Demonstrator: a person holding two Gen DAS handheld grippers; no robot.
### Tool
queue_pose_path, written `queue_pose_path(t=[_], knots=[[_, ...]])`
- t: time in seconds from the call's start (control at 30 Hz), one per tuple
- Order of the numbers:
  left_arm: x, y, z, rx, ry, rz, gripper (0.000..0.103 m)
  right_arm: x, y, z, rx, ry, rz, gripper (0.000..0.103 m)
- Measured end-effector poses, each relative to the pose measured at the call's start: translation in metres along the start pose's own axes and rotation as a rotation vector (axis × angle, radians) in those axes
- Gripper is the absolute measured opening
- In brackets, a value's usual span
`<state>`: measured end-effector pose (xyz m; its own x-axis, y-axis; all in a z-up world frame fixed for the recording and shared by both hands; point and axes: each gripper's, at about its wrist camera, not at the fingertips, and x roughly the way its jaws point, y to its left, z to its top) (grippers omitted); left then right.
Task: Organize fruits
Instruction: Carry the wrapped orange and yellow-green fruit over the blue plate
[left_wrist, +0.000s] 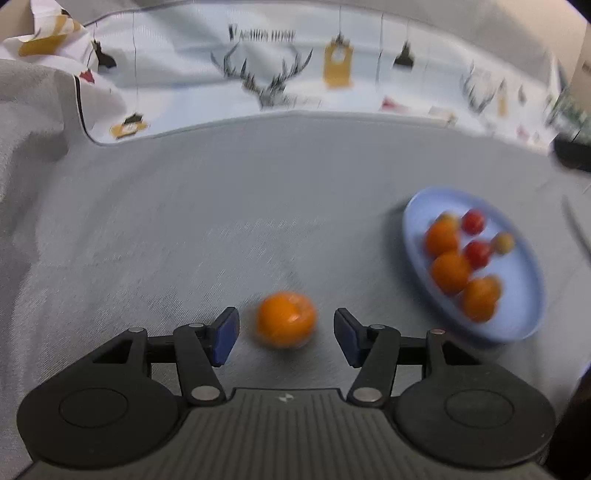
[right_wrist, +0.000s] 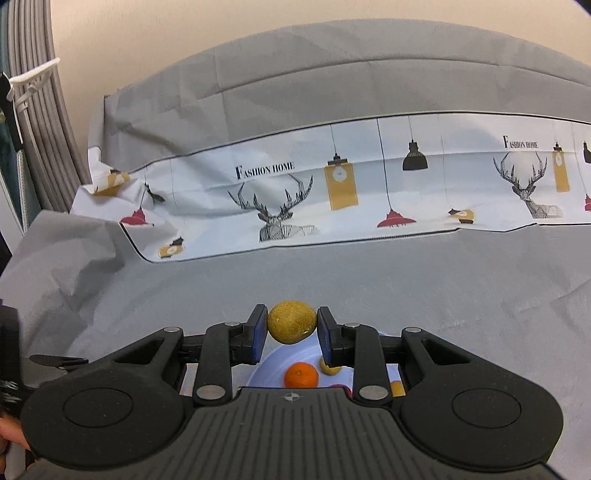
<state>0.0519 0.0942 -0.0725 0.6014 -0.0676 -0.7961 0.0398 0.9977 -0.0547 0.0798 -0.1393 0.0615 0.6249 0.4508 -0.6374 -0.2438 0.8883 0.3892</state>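
In the left wrist view a loose orange (left_wrist: 286, 319) lies on the grey cloth between the pads of my open left gripper (left_wrist: 286, 334), not touched by them. A blue plate (left_wrist: 524, 321) to the right holds several oranges (left_wrist: 450, 271) and small red fruits (left_wrist: 473, 221). In the right wrist view my right gripper (right_wrist: 291, 326) is shut on a yellow-brown round fruit (right_wrist: 291, 321), held above the blue plate (right_wrist: 273, 365), where an orange (right_wrist: 301, 374) and a small yellow fruit (right_wrist: 328, 369) lie.
A white printed cloth with deer and lamps (right_wrist: 332, 192) (left_wrist: 258, 74) runs along the back of the grey cover (right_wrist: 406, 288). Grey cables (right_wrist: 40, 129) hang at the far left. A dark object (left_wrist: 572, 151) sits at the right edge.
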Motion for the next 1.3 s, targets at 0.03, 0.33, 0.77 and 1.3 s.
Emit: queue_pose_path(t=[0.03, 0.33, 0.77, 1.3], knots=[[0.001, 0.001, -0.003, 0.000, 0.004, 0.002, 0.057, 0.000, -0.001, -0.001, -0.002, 0.001, -0.003, 0.030], [0.000, 0.000, 0.000, 0.015, 0.006, 0.011, 0.041, -0.004, -0.014, -0.006, -0.002, 0.011, -0.033, 0.030], [-0.043, -0.020, 0.019, 0.021, -0.112, -0.019, 0.040, -0.012, -0.040, -0.007, 0.037, -0.003, -0.111, 0.030], [-0.047, -0.136, 0.015, 0.234, -0.164, -0.284, 0.040, 0.003, -0.057, -0.018, 0.030, 0.074, -0.179, 0.030]])
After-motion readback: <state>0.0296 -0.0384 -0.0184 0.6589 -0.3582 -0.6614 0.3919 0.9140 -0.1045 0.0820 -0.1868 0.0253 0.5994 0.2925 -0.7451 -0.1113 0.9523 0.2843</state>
